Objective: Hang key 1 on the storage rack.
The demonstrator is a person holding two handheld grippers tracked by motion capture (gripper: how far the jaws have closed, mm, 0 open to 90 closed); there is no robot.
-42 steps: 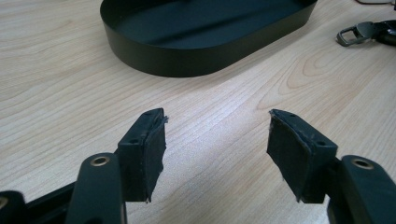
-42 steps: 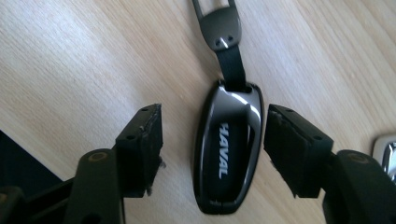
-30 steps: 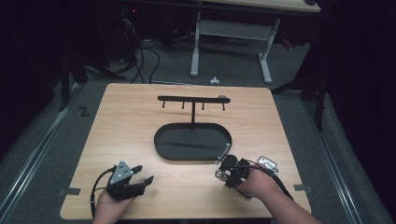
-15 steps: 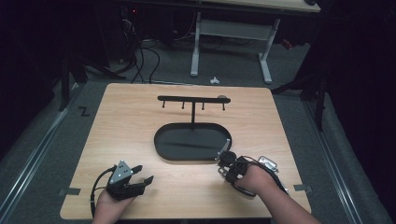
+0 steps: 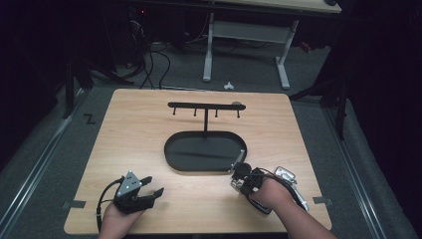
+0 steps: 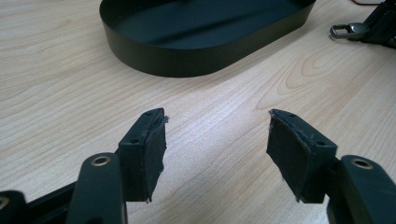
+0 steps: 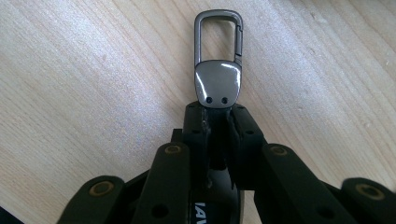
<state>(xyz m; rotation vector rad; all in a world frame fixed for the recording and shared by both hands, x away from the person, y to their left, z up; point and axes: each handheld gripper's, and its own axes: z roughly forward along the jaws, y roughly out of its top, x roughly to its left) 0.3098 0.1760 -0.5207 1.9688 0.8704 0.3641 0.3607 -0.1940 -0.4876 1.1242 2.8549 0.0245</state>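
The surface (image 5: 149, 134) is showing pale wood, its grain running in long streaks, its finish matt. The tray (image 6: 196, 51) is looking like black metal, smooth, giving off a soft satin sheen along its wall. The clip (image 7: 218, 65) is gleaming: grey polished metal, its flat plate catching bright glints, its loop a duller brushed grey. The right gripper (image 7: 217, 122) is showing matt black plastic arms with brass-coloured rivets. On the left gripper (image 6: 217, 156), the pads (image 6: 152, 156) are looking like rough, dull black rubber, fraying at the edges.
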